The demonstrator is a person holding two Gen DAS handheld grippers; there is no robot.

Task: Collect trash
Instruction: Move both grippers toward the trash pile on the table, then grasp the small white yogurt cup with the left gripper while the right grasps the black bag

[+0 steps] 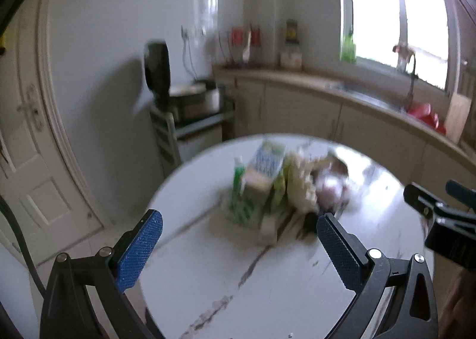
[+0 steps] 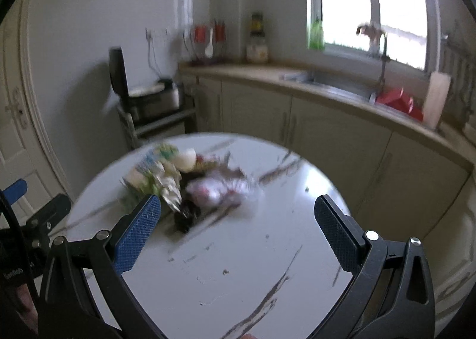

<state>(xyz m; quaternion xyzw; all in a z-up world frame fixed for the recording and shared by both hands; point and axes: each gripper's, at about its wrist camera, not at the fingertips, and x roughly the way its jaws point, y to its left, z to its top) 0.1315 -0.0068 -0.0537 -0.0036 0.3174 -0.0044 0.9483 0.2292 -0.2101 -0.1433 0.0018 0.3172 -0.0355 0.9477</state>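
Observation:
A blurred heap of trash [image 1: 282, 187] lies on a round white marble table [image 1: 267, 279]: a blue-and-white carton [image 1: 264, 166], green-and-white wrappers and a crumpled clear bag [image 1: 330, 187]. My left gripper [image 1: 239, 224] stands open just short of the heap, nothing between its blue pads. In the right wrist view the same heap [image 2: 190, 181] sits on the table [image 2: 238, 264], with a dark scrap [image 2: 186, 215] at its near side. My right gripper [image 2: 238, 211] is open and empty, the heap ahead and to its left.
A beige counter [image 2: 327, 92] with sink, red bag [image 2: 398, 102] and cutting board runs along the window wall at right. A metal cart [image 1: 190, 118] with a cooker stands behind the table. A white door [image 1: 29, 145] is at left. The other gripper shows at each view's edge.

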